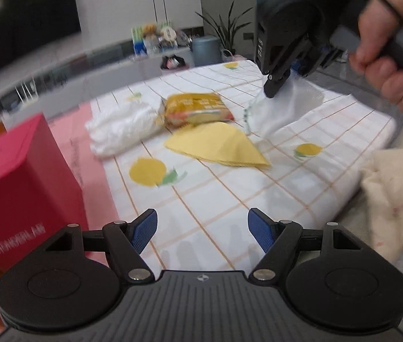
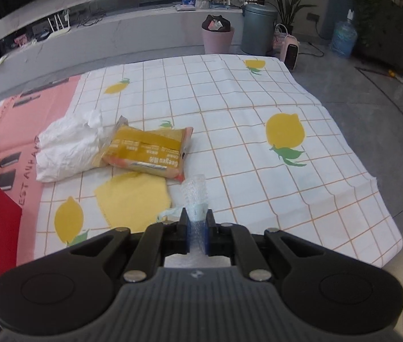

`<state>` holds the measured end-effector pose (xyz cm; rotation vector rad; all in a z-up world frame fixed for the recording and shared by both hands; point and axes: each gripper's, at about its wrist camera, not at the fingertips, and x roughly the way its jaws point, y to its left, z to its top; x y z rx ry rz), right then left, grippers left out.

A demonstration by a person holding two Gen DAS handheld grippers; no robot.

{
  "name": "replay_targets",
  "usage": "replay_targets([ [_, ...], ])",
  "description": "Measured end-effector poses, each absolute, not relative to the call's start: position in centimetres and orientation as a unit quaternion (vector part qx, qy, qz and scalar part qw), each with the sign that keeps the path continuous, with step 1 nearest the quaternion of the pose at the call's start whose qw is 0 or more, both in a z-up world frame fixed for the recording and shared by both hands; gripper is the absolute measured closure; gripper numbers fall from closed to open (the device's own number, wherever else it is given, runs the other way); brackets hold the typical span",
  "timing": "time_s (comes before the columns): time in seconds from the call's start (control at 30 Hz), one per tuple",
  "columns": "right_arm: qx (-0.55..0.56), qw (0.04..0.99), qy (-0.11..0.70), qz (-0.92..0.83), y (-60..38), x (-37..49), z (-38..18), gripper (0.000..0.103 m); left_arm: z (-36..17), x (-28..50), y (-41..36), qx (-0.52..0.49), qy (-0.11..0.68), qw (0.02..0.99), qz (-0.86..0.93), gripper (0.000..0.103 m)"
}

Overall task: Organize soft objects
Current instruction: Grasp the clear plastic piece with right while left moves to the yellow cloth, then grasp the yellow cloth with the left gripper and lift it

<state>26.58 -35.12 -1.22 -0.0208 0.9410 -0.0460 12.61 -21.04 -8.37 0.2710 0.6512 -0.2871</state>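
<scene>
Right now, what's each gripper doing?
Left gripper: open, holding nothing.
Right gripper: shut on the clear plastic bag.

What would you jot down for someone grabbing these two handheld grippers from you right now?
Right gripper: shut on a clear bubble-wrap plastic bag, lifted off the lemon-print checked cloth.
Left gripper: open, empty, beside the red box.
On the cloth: crumpled white plastic bag, yellow-orange soft packet, flat yellow cloth.
Done: one bag picked up.
Left: stow it, then the other three, probably in the box.
</scene>
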Motion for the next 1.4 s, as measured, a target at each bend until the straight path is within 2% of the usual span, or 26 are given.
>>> replay_targets([
  [0.3,0.048,0.918,0.39,-0.041,-37.0,25.8,1.8,0.096,-10.3,16.9,-24.1,0.141,0.339,0.914,-0.175,0.018],
  [0.4,0.059,0.912,0.404,-0.034,-38.1,25.6,1.3,0.092,-10.5,18.1,-25.8,0.135,0.337,0.913,-0.186,0.018],
  [0.57,0.095,0.91,0.4,-0.05,-39.9,25.5,1.1,0.092,-10.5,19.6,-27.3,0.108,0.307,0.925,-0.196,0.018],
  [0.67,0.097,0.914,0.389,-0.058,-40.4,25.1,1.6,0.092,-10.9,21.2,-27.7,0.086,0.316,0.927,-0.185,0.018],
  [0.93,0.095,0.909,0.4,-0.061,-40.6,25.2,1.1,0.092,-11.8,23.2,-27.6,0.101,0.299,0.935,-0.164,0.02],
  [1.0,0.089,0.908,0.404,-0.061,-40.4,25.3,0.8,0.092,-11.7,23.7,-27.2,0.087,0.305,0.93,-0.186,0.029],
  [1.07,0.083,0.909,0.404,-0.057,-40.1,25.3,0.9,0.092,-11.7,24.0,-27.0,0.073,0.307,0.926,-0.208,0.043],
  [1.13,0.073,0.911,0.402,-0.054,-39.5,25.3,1.1,0.092,-11.7,24.2,-26.8,0.065,0.306,0.926,-0.213,0.049],
  [1.23,0.065,0.912,0.403,-0.04,-38.7,25.4,1.1,0.092,-11.9,24.5,-26.3,0.065,0.298,0.932,-0.196,0.077],
  [1.3,0.059,0.911,0.407,-0.04,-38.4,25.6,0.9,0.091,-12.0,24.6,-25.7,0.062,0.294,0.935,-0.191,0.078],
  [1.37,0.054,0.909,0.41,-0.047,-38.3,25.7,0.7,0.09,-11.9,24.8,-25.1,0.048,0.296,0.935,-0.188,0.091],
  [1.4,0.053,0.909,0.411,-0.049,-38.3,25.8,0.6,0.09,-11.9,24.9,-24.9,0.042,0.298,0.935,-0.186,0.094],
])
